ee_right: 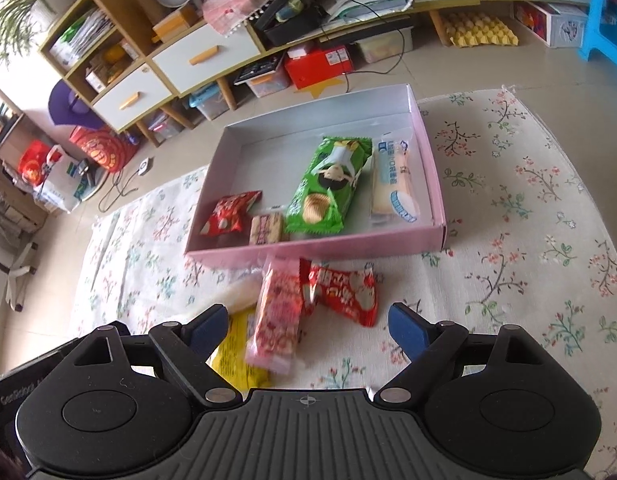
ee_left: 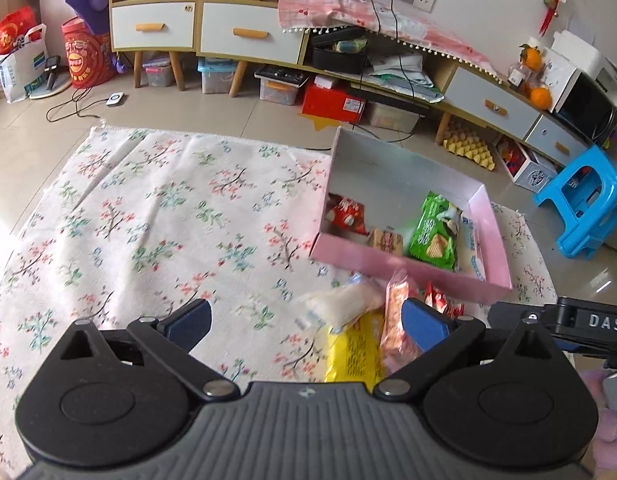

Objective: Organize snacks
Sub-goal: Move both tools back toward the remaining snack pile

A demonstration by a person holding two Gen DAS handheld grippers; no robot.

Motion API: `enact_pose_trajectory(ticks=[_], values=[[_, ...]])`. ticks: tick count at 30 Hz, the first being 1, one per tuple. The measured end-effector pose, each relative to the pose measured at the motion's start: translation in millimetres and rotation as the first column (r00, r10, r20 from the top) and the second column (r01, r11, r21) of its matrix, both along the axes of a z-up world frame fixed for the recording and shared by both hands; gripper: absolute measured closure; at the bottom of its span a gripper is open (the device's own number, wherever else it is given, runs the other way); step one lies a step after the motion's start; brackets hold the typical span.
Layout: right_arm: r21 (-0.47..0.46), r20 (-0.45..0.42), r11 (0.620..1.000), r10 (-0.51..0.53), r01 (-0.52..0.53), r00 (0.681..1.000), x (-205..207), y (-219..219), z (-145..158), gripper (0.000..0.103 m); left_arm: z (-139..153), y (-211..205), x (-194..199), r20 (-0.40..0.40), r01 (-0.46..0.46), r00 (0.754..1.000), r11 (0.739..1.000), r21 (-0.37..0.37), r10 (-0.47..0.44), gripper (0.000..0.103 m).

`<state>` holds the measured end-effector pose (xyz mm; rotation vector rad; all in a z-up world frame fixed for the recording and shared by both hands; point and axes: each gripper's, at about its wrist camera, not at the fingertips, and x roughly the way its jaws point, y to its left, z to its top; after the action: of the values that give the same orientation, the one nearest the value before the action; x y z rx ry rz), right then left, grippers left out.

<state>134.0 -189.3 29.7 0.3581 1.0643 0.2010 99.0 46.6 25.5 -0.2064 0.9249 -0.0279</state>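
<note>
Floral rug (ee_right: 528, 208) under pink box (ee_right: 320, 250) and loose snack packets (ee_right: 344, 294).

A shallow pink box (ee_right: 308, 249) with a white inside lies open on the floral mat. Inside it, along the near wall, lie a red packet (ee_right: 228, 216), a small biscuit pack (ee_right: 265, 229), a green chip bag (ee_right: 328, 188) and a long white-and-blue pack (ee_right: 392, 178). Just outside that wall lie a pink packet (ee_right: 274, 320), a red packet (ee_right: 346, 292), a yellow packet (ee_right: 236, 356) and a white one (ee_right: 238, 294).
</note>
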Motion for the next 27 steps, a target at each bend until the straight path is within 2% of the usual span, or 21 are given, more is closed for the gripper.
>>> enact_pose_trajectory(ticks=[5, 11, 16, 21, 24, 27], values=[[-0.005, 0.015, 0.999, 0.034, -0.034, 0.999, -18, 2, 0, 0.014, -5, 11, -15, -0.011, 0.016, 1.0, 1.0, 0.013, -0.016, 0.0], [-0.03, 0.022, 0.998, 0.047, -0.047, 0.999, -30, -2, -14, 0.014, -18, 20, -29, -0.004, 0.036, 0.999, 0.999, 0.006, -0.036, 0.0], [-0.046, 0.003, 0.998, 0.05, -0.05, 0.999, -33, -8, -26, 0.014, -22, 24, -33, -0.013, 0.093, 0.996, 0.992, 0.09, -0.093, 0.0], [-0.111, 0.004, 0.991, 0.08, -0.079, 0.997, -38, -10, -29, 0.014, -31, 35, -33, -0.029, 0.088, 0.996, 0.987, 0.134, -0.084, 0.0], [-0.16, 0.013, 0.983, 0.098, -0.095, 0.995, -41, -11, -30, 0.014, -37, 39, -29, -0.057, 0.084, 0.995, 0.988, 0.129, -0.077, 0.0], [-0.167, 0.011, 0.981, 0.098, -0.095, 0.995, -41, -15, -33, 0.014, -41, 40, -25, -0.072, 0.077, 0.995, 0.994, 0.079, -0.071, 0.0]])
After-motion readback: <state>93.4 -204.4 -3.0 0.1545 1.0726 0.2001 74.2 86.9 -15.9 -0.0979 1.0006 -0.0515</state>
